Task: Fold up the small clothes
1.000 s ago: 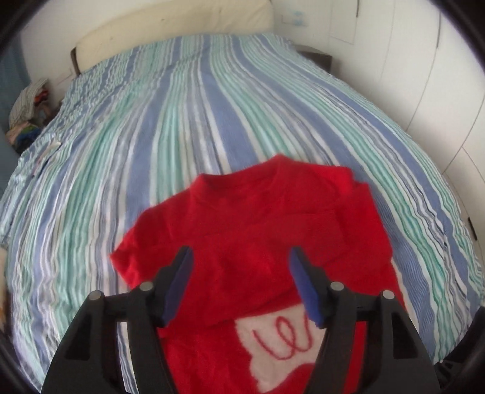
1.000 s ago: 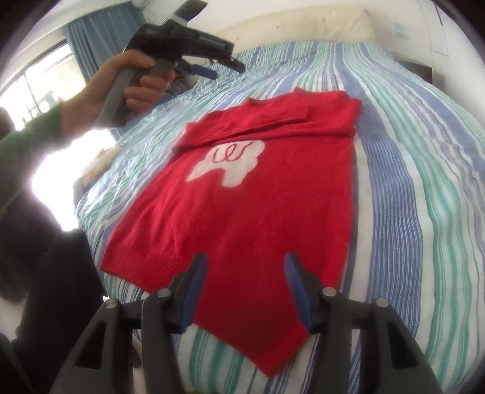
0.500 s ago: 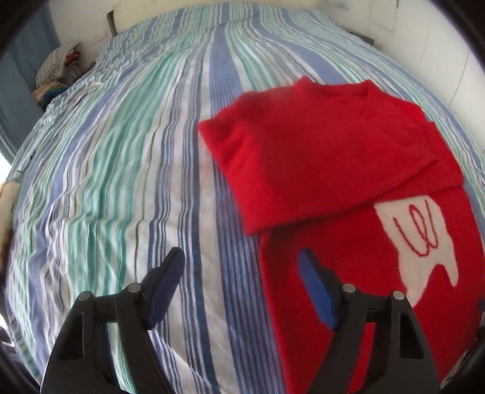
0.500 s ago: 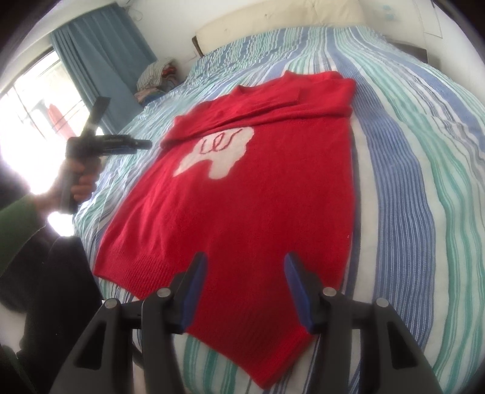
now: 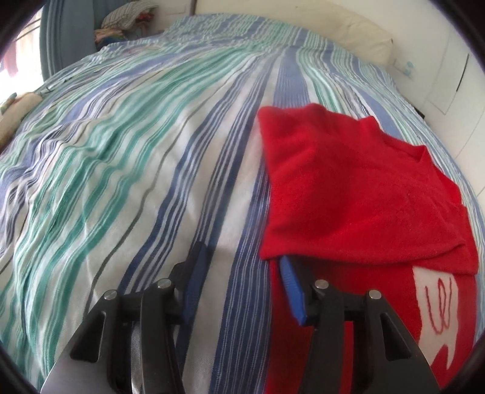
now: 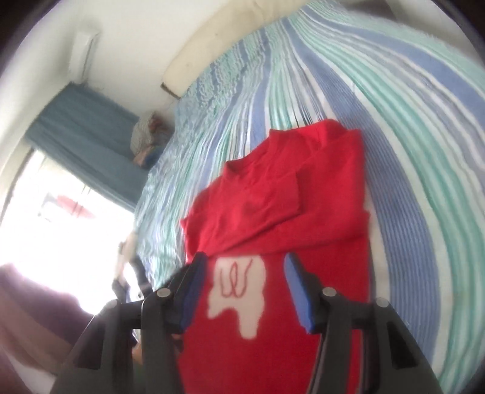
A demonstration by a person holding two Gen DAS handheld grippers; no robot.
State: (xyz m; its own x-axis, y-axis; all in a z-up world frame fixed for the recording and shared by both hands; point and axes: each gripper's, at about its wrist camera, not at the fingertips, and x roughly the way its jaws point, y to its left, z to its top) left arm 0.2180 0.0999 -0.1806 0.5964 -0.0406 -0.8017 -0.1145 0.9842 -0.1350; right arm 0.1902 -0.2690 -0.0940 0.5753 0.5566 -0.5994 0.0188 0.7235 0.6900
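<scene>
A small red sweater (image 5: 348, 188) with a white patch (image 5: 439, 306) lies flat on the striped bed (image 5: 136, 151), its sleeves folded across the chest. My left gripper (image 5: 242, 282) is open and low at the sweater's left edge, with its right finger's tip tucked under the folded sleeve. In the right wrist view the sweater (image 6: 288, 194) fills the middle. My right gripper (image 6: 245, 285) is open and empty above the white patch (image 6: 239, 291).
A cream headboard (image 5: 318, 30) runs along the far end of the bed. A pile of clothes (image 5: 127, 21) sits beside a blue curtain (image 6: 85, 133) at the far left corner. A bright window (image 6: 60, 221) lies left. White wall panels (image 5: 454, 75) stand at the right.
My left gripper has dropped lower and closer to the sweater's left edge. My right gripper has moved from the hem up over the white patch and tilted.
</scene>
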